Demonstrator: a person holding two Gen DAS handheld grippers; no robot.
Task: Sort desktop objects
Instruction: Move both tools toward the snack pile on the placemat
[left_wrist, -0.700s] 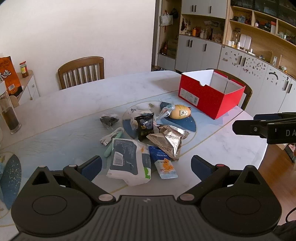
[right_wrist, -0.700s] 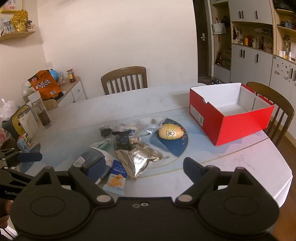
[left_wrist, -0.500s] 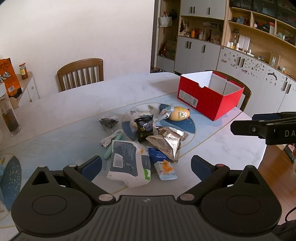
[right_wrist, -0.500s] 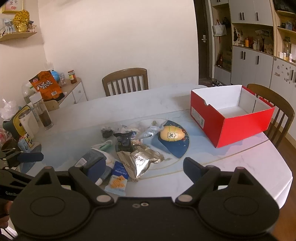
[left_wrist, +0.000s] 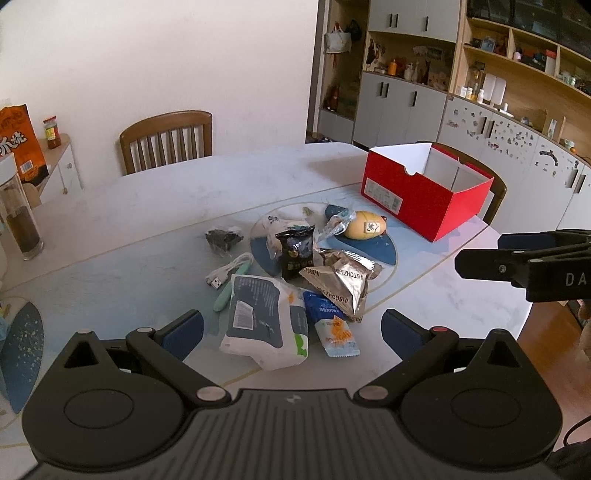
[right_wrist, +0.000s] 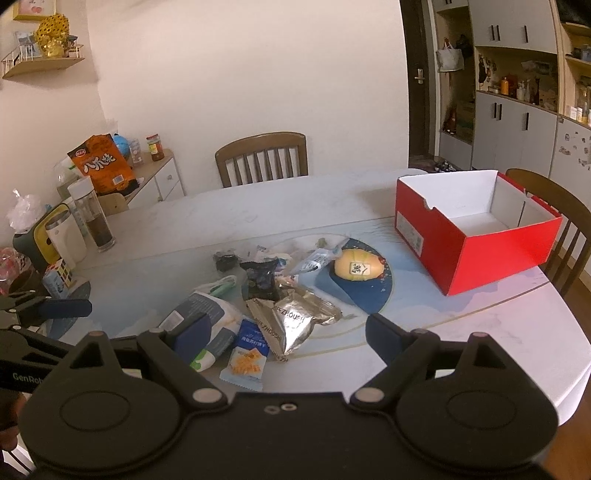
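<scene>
Overhead, two hand-held tools hung above a pale marble table (left_wrist: 110, 221), both tilted down toward a heap of small things at its middle. The left tool (left_wrist: 291, 326) had its fingers wide apart with nothing between them; the right tool (right_wrist: 284, 338) was likewise spread and empty. Neither touched anything.

The heap lay on and around a round blue mat (right_wrist: 364, 291). Nearest the tools sat a white and grey pouch (left_wrist: 264, 325), and beside it a small blue snack packet (left_wrist: 334, 326). A crumpled silver bag (right_wrist: 295, 317) overlapped that packet's far end. Behind it stood a black packet (left_wrist: 295, 251), and at the far side a yellow lemon-shaped item (right_wrist: 356, 269) with a label. A white cable (left_wrist: 229, 271) and a mint-green stick (left_wrist: 227, 295) lay just to the left of the pouch, with a small dark bundle (left_wrist: 223, 240) beyond them.

A red box (right_wrist: 476, 251), open and empty, stood well apart on the right, probably where the things belong.

Nothing appeared to be sorted yet. The risks looked plain: the packets overlapped, so closing on one could drag or lift its neighbour; the slick foil bag could slip from the pads; the round yellow item could roll off the mat if nudged; and two tools reaching into the same heap could knock each other.
</scene>
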